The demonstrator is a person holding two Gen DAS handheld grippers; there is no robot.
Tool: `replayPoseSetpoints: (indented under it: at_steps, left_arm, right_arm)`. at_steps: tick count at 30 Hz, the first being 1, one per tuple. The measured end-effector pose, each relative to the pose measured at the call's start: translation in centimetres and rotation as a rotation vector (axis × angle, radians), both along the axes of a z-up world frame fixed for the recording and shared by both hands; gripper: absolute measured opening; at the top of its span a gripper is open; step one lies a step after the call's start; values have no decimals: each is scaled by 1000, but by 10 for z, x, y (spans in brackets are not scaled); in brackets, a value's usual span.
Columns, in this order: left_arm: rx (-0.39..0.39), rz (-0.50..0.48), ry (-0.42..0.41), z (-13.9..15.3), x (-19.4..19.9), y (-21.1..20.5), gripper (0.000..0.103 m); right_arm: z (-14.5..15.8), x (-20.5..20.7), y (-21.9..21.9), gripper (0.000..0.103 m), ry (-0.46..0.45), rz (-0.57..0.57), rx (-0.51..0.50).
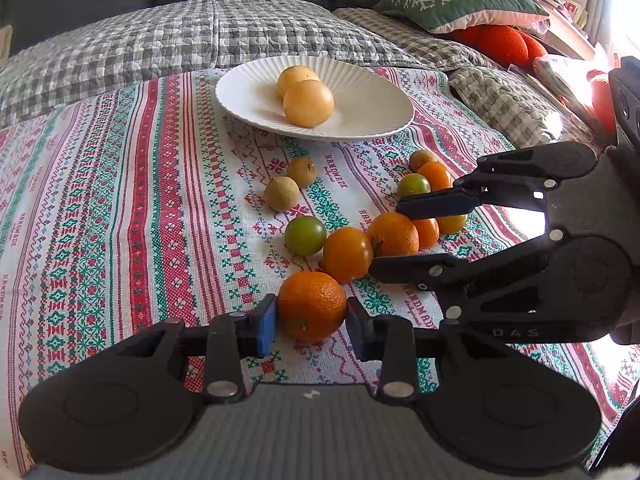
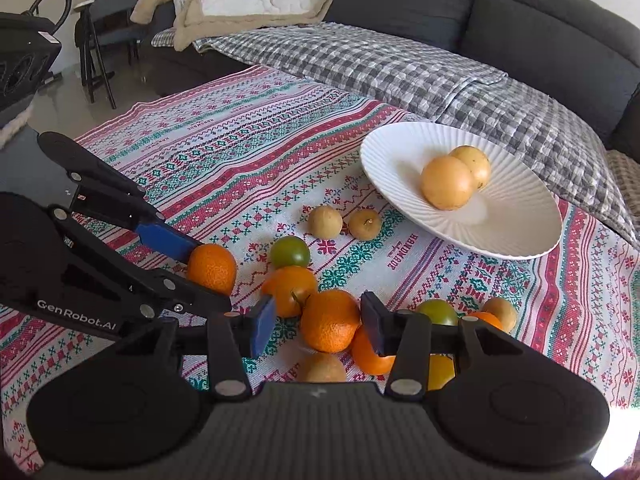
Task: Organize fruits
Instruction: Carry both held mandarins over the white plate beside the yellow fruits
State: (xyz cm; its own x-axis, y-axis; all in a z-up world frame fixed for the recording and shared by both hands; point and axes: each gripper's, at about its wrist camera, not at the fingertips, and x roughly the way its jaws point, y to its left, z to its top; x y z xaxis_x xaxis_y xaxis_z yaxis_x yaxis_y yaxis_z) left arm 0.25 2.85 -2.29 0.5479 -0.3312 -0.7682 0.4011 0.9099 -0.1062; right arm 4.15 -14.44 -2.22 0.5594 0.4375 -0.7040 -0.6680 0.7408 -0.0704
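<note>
Both tongs at the fruit

My left tongs (image 1: 311, 317) clamp a mandarin (image 1: 312, 306); my right tongs (image 2: 318, 330) straddle another mandarin (image 2: 330, 320), left pad clear.

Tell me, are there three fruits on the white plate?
No, the white plate holds only two yellow fruits, side by side and touching; all the other fruits lie on the patterned cloth.

A home living room: a dark grey upholstered corner sofa (image 2: 500, 20) wraps around the counter under its red-and-green embroidered cloth (image 2: 248, 160). On the sofa lie a grey checked quilted cover (image 2: 400, 72), a beige fleece blanket (image 2: 240, 0) and a green snowflake-patterned cushion (image 1: 460, 4). Left of the sofa stands a dark chair (image 2: 112, 20).
</note>
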Motion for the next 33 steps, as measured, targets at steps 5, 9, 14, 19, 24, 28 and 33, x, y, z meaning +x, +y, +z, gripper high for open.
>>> replayPoseSetpoints:
  at_steps: [5,9,14,19,24,28,33]
  left_arm:
    - [5,-2,-3,-1,0,-1,14]
    - [10,-5,-6,-1,0,-1,14]
    - [11,-8,-6,-2,0,-1,14]
    - [11,-8,-8,-2,0,-1,14]
    - [12,-9,-10,-2,0,-1,14]
    - [9,-11,-12,-1,1,-2,14]
    - [2,-7,-22,2,2,-1,14]
  right_arm:
    - [-3,-7,8,42,-56,28,-87]
    - [-5,-11,12,39,-91,43,-137]
    - [-7,-14,13,36,-118,54,-171]
    - [-8,-16,15,32,-134,47,-190]
    - [-8,-17,16,30,-140,39,-192]
    - [-6,-16,14,30,-131,27,-177]
    - [-2,-14,9,30,-118,1,-140]
